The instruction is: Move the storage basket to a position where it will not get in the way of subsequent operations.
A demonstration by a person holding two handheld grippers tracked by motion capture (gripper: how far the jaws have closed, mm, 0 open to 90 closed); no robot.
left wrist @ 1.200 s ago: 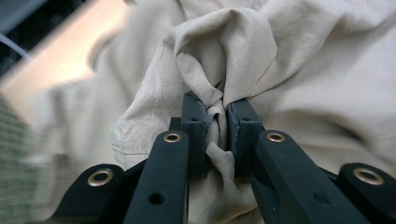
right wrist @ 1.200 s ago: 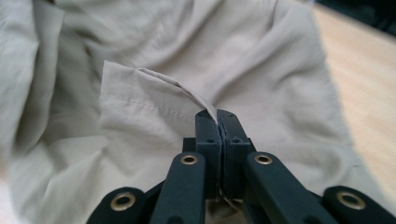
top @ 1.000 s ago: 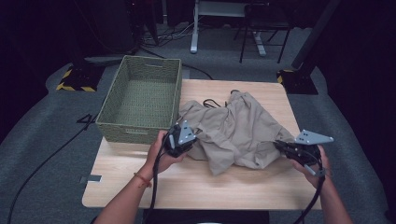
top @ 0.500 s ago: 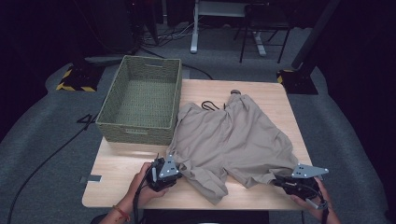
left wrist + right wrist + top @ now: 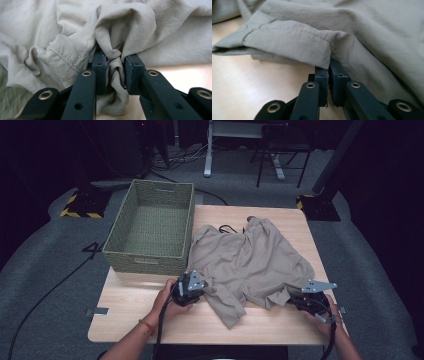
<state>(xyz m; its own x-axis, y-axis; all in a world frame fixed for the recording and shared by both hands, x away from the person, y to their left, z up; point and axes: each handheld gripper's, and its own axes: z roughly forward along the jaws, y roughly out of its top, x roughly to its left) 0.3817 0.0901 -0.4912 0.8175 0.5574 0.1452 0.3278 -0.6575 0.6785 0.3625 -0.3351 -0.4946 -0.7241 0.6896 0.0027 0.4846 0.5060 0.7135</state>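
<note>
A beige garment (image 5: 250,260) lies crumpled and partly spread on the wooden table (image 5: 140,320). My left gripper (image 5: 200,288) is at the garment's near left edge. In the left gripper view my left gripper (image 5: 114,63) is shut on a bunched fold of the garment (image 5: 75,25). My right gripper (image 5: 294,299) is at the near right edge. In the right gripper view my right gripper (image 5: 329,68) is shut on a stitched hem of the garment (image 5: 367,27). Both pinched parts rest low on the table.
An empty green woven basket (image 5: 147,262) stands on the table's left side, touching the garment's far left edge. A dark cord (image 5: 227,227) shows at the garment's far edge. Bare wood lies along the near edge. A chair and desk legs stand on the floor beyond.
Both grippers pulled the garment toward the near edge, spreading it out, then came back a little. Each has kept its hold on the cloth.
</note>
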